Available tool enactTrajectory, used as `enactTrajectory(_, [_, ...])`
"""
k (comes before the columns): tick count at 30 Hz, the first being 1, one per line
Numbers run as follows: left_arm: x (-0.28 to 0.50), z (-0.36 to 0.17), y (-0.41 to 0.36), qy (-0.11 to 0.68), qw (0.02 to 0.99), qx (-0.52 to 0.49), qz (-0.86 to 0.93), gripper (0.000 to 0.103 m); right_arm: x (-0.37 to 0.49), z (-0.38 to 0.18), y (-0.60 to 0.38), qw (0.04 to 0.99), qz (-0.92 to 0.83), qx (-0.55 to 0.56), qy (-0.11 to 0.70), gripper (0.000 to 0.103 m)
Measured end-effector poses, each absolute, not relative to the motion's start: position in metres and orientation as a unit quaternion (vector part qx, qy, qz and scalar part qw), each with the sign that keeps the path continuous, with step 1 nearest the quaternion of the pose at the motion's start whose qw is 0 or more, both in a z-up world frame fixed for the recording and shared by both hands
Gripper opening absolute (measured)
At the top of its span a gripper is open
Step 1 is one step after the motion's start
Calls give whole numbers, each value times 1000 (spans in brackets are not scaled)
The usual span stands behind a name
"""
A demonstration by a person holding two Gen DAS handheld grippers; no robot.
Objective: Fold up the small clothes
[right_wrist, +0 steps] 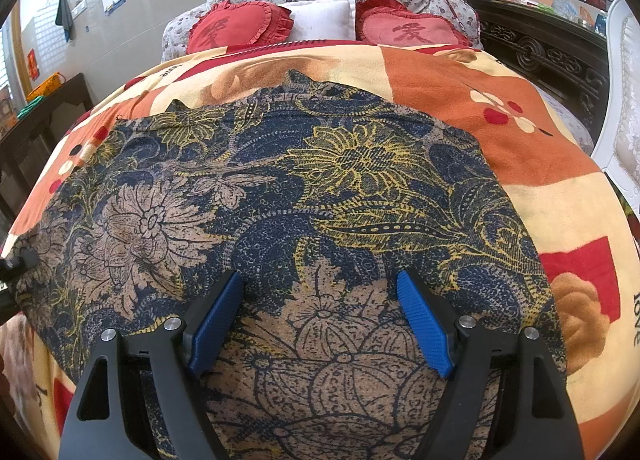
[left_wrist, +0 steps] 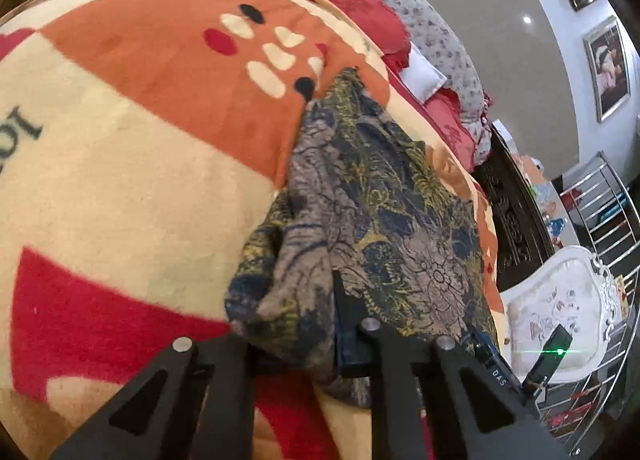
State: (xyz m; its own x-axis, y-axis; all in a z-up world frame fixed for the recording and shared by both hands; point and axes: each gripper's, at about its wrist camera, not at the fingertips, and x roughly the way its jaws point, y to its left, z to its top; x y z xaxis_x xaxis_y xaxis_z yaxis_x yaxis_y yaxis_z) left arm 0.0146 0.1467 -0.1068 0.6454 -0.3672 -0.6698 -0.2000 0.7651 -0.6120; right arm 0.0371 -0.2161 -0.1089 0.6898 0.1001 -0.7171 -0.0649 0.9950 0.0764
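My left gripper is clamped on a bunched edge of the floral garment, bottom center of frame. My right gripper is wide open, holding nothing, over the garment spread on the blanket.

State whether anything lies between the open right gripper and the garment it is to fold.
Nothing visible does. The right gripper hangs open directly over the navy, tan and yellow floral cloth garment, spread on the orange and cream fleece blanket.

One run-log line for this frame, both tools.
left tool: shut on navy-and-tan floral garment edge | right tool: open above it | garment: flat on orange-cream fleece blanket
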Motion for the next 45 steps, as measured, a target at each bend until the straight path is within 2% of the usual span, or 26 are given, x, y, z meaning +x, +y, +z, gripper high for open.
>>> enactTrajectory(3, [7, -92, 135, 403, 867, -291, -32, 9, 37, -109, -216, 919, 45, 22, 391, 80])
enactTrajectory(7, [-11, -48, 85, 319, 938, -134, -30, 8, 37, -109, -215, 919, 44, 21, 392, 80])
enactTrajectory(12, [-16, -25, 27, 267, 959, -29, -87, 8, 41, -103, -211, 907, 42, 11, 419, 79])
enactTrajectory(13, [-17, -24, 19, 262, 960, -16, -98, 7, 45, -97, -210, 898, 46, 11, 438, 73])
enactTrajectory(15, [-18, -22, 5, 258, 959, 0, -120, 7, 55, -71, -212, 888, 97, 52, 447, 62])
enactTrajectory(21, [-16, -22, -8, 257, 955, 9, -145, 7, 128, 17, -189, 856, 248, 151, 428, 63])
enactTrajectory(25, [-14, -20, -8, 262, 954, 9, -148, 7, 179, 4, -148, 796, 323, 191, 475, 64])
enactTrajectory(30, [-19, -19, -9, 265, 950, 19, -163, 7, 213, -21, -116, 753, 329, 259, 508, 64])
enactTrajectory(37, [-21, -17, -24, 267, 945, 32, -188, 7, 226, -10, -84, 760, 334, 178, 528, 64])
enactTrajectory(38, [-21, -17, -28, 267, 944, 35, -192, 7, 225, -8, -84, 765, 333, 158, 528, 61])
enactTrajectory(39, [-22, -16, -32, 266, 943, 37, -197, 7, 224, -6, -83, 771, 332, 131, 528, 45])
enactTrajectory(40, [-23, -15, -37, 267, 941, 38, -204, 7, 223, -6, -82, 775, 324, 93, 535, 15])
enactTrajectory(41, [-25, -14, -43, 267, 940, 39, -211, 7, 221, -5, -86, 777, 319, 76, 538, 8])
enactTrajectory(45, [-34, -9, -78, 262, 929, 50, -256, 7, 212, 9, -137, 793, 295, 33, 532, 8])
